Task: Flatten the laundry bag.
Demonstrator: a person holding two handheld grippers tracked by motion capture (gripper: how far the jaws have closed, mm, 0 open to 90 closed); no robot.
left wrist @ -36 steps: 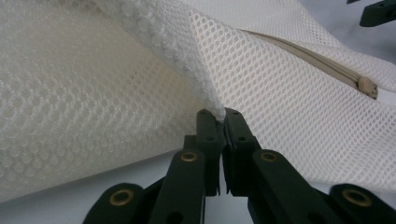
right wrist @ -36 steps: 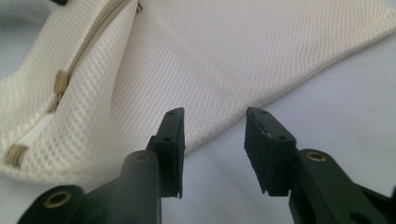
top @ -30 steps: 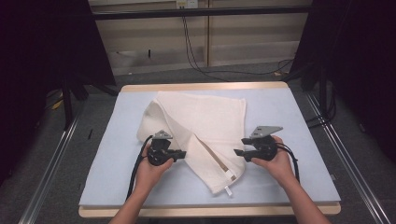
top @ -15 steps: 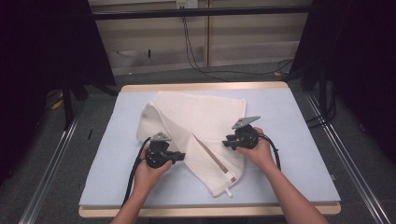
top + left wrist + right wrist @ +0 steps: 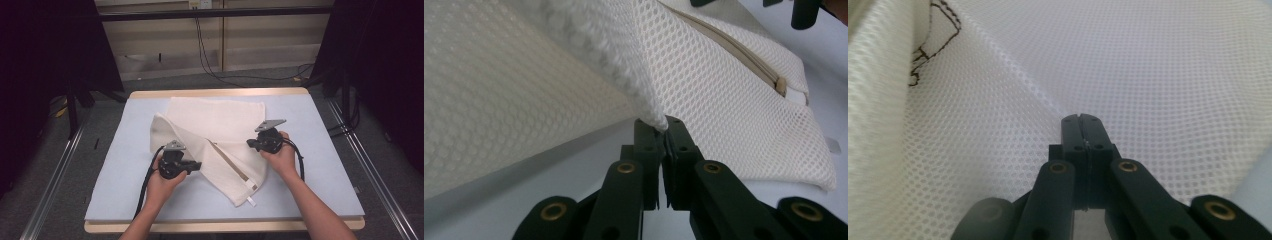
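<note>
The mesh laundry bag is lying folded mid-table, hiding its own lower layers. The left gripper is pinching its folded edge; the right gripper, jaws just closing, is nipping mesh at its right side.

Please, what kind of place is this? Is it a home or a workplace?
Probably a lab or recording workspace, not a home. A padded table stands between dark curtains and metal floor rails, loose cables hang on the back wall, and a person works a mesh laundry bag with hand-held grippers.
</note>
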